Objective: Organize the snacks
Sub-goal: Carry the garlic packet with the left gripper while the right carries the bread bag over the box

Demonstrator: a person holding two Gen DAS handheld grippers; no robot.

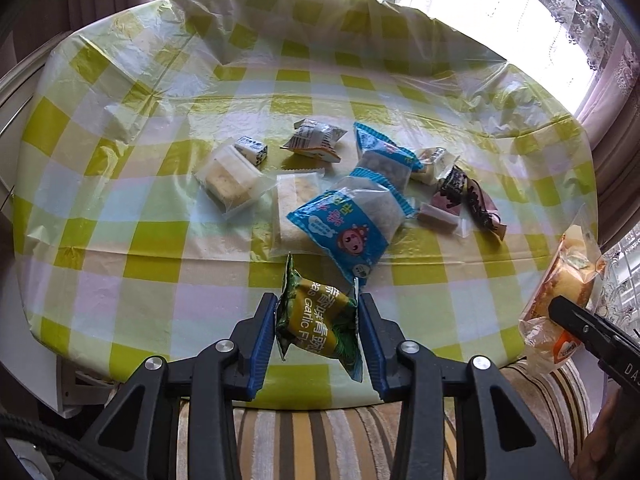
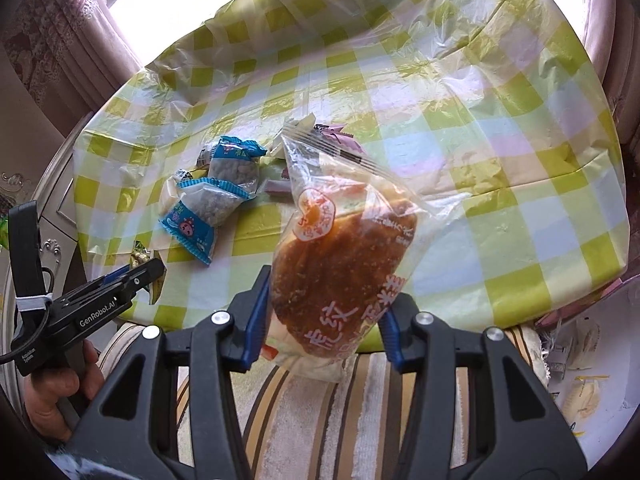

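Observation:
My left gripper (image 1: 318, 316) is shut on a green garlic-pea packet (image 1: 320, 320) and holds it above the near edge of the checked table (image 1: 120, 208). My right gripper (image 2: 326, 300) is shut on a bagged brown bread (image 2: 340, 256) and holds it above the near table edge; the bread also shows at the right of the left wrist view (image 1: 560, 292). A pile of snacks lies mid-table: two blue packets (image 1: 348, 224), clear-wrapped wafers (image 1: 230, 178), a small white packet (image 1: 314, 140) and a dark brown wrapper (image 1: 468, 196).
A striped cushion (image 1: 320, 432) lies below both grippers in front of the table. A white bin or bag with several wrapped snacks (image 2: 580, 376) sits at the lower right. Curtains and bright windows stand behind the table.

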